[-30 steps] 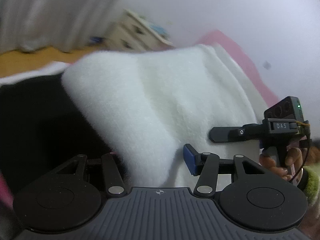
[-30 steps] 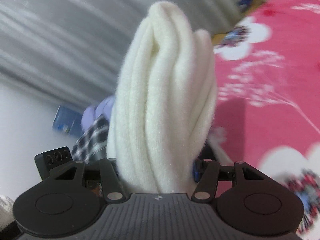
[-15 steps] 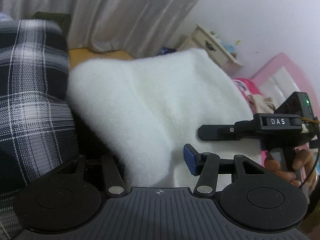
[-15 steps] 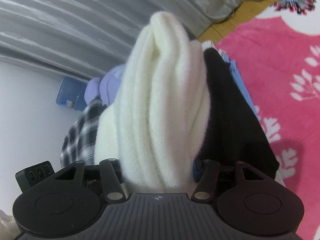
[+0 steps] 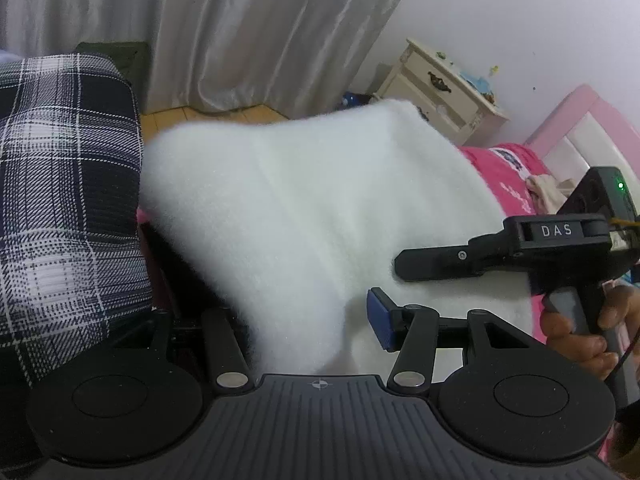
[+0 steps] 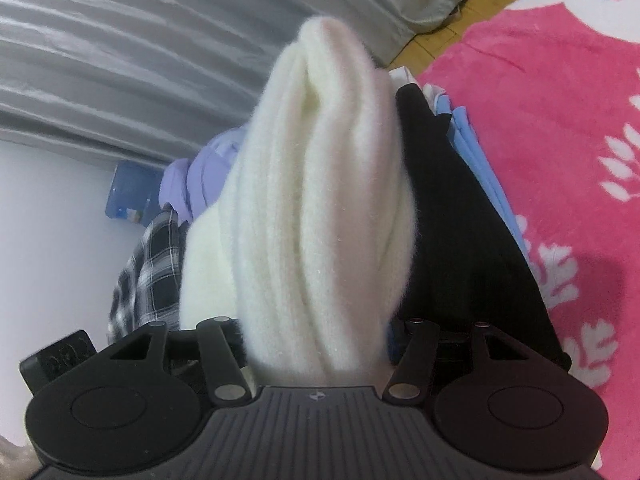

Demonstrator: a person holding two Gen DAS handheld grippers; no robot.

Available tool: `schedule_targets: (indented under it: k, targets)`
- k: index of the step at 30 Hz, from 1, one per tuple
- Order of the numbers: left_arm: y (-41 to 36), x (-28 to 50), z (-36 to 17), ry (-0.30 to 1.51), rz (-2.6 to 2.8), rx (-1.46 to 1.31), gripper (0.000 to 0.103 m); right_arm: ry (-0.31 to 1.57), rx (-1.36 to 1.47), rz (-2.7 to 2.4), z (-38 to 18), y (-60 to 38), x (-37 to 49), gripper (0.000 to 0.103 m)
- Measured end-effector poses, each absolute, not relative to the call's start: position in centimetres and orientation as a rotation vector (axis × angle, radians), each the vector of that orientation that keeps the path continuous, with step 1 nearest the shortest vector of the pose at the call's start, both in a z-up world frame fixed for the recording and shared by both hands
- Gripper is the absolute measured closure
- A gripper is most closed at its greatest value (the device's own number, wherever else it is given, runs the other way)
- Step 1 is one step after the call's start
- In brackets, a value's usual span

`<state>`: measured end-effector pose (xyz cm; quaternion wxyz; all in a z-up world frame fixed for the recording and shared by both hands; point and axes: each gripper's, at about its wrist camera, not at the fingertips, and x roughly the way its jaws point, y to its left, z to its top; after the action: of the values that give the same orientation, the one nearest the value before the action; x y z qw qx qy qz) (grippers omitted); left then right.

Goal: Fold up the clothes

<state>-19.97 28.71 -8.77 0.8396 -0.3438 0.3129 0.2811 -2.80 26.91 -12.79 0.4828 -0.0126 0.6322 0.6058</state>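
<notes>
Right now both my grippers carry one folded white fleece garment (image 5: 320, 216) over a stack of folded clothes at the edge of the pink bedspread (image 6: 560, 120). My left gripper (image 5: 304, 320) has the fleece between its fingers at about half width; the near pad is buried in pile, so I read it as gripping. My right gripper (image 6: 316, 328) is clamped on the bundled end, though its jaws have just been easing apart with the fleece between them (pads still look pressed in).

Step in hand, I judge: setting the fold down on the stack. To do it well, lower both ends level so the layers don't slide, land it square on the black garment (image 6: 460, 220), then let go of both sides together and back straight out.

Materials: fleece is thick, fuzzy and springy, four or so rounded layers seen end-on, so it will puff back when freed. Black piece is flat and matte, light blue fabric (image 6: 476, 152) under it. Plaid woven cloth (image 5: 60, 200) sits just left, crisp checks. Lilac fabric (image 6: 196, 176) is behind, crumpled.
</notes>
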Motion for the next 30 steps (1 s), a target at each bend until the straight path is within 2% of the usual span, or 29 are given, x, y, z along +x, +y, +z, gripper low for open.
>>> schedule_targets:
  k: [5,12,18,22,23,24,25,28,30]
  targets:
    - [28.3,-19.6,-7.5,0.753,0.584,-0.666,0.050,1.544,-0.013,1.461,-14.3,26.0,-2.3,0.037]
    - [27.9,-20.7,-4.0,0.824,0.565,-0.566,0.041,1.547,-0.025,1.458,-14.3,25.5,-1.8,0.027]
    - [27.5,-21.1,-0.9,0.697,0.578,-0.452,0.032,1.477,-0.107,1.422,-11.5,24.0,-0.8,0.014]
    - [29.0,-17.8,-1.6,0.639,0.604,-0.460,0.032,1.302,-0.182,1.306,-8.0,21.3,0.0,0.013]
    - [29.3,-16.9,-1.9,0.634,0.618,-0.439,0.032,1.201,-0.227,1.297,-6.8,20.3,-0.6,0.015]
    - [29.5,-15.7,-2.4,0.631,0.634,-0.417,0.032,1.074,-0.282,1.294,-5.4,19.2,-1.8,0.028]
    - [29.7,-15.3,-2.6,0.633,0.648,-0.398,0.033,0.964,-0.339,1.307,-4.4,18.0,-3.1,0.034]
    - [30.0,-12.9,-3.5,0.647,0.641,-0.360,0.033,0.689,-0.512,1.400,-2.6,14.7,-8.1,0.046]
    - [30.1,-12.0,-3.9,0.650,0.616,-0.341,0.033,0.647,-0.567,1.450,-2.8,12.8,-10.4,0.051]
